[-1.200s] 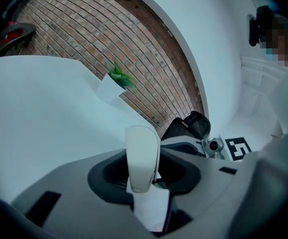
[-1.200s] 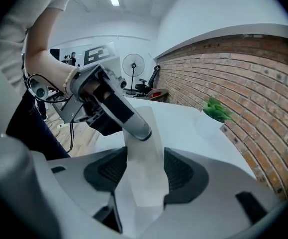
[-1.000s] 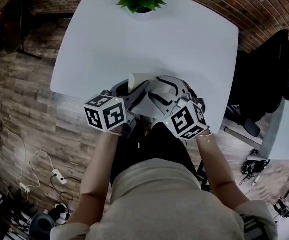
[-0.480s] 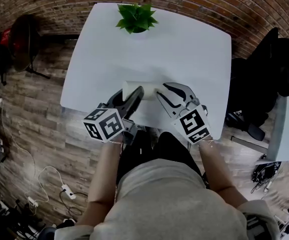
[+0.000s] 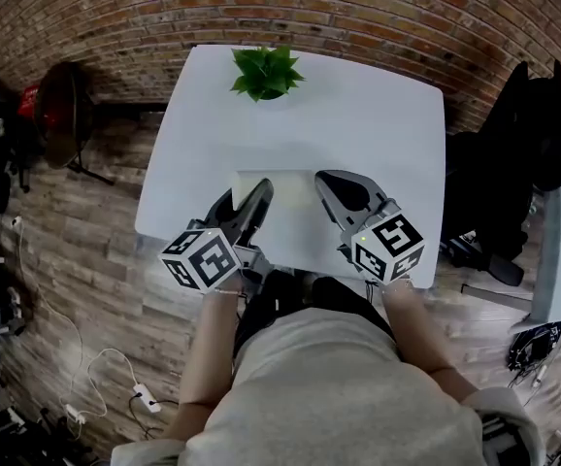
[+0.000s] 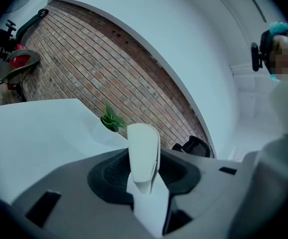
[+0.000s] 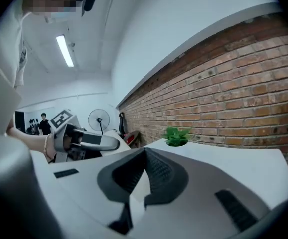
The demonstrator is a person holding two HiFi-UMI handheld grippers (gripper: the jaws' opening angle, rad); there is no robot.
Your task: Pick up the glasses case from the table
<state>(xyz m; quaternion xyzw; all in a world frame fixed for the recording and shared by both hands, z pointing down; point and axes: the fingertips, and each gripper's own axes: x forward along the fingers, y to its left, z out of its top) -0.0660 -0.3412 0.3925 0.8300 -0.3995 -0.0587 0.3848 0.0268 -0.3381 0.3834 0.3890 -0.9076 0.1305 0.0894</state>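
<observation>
The white glasses case [image 5: 282, 186] hangs just above the white table [image 5: 358, 124], near its front edge. My left gripper [image 5: 256, 192] is shut on the case's left end. In the left gripper view the case [image 6: 144, 138] stands upright between the two dark pads. My right gripper [image 5: 331, 184] sits beside the case's right end with its jaws shut and nothing between them. In the right gripper view the closed pads [image 7: 156, 171] meet with nothing between them, and the left gripper [image 7: 84, 141] shows at the left.
A green potted plant [image 5: 266, 71] stands at the table's far edge against the brick wall. A black office chair [image 5: 528, 144] is to the right of the table. A fan [image 5: 62, 115] stands on the wooden floor to the left.
Both grippers have risen from the table's front edge. The right gripper's jaws have gone from open to shut. The case has come up with the left gripper.
</observation>
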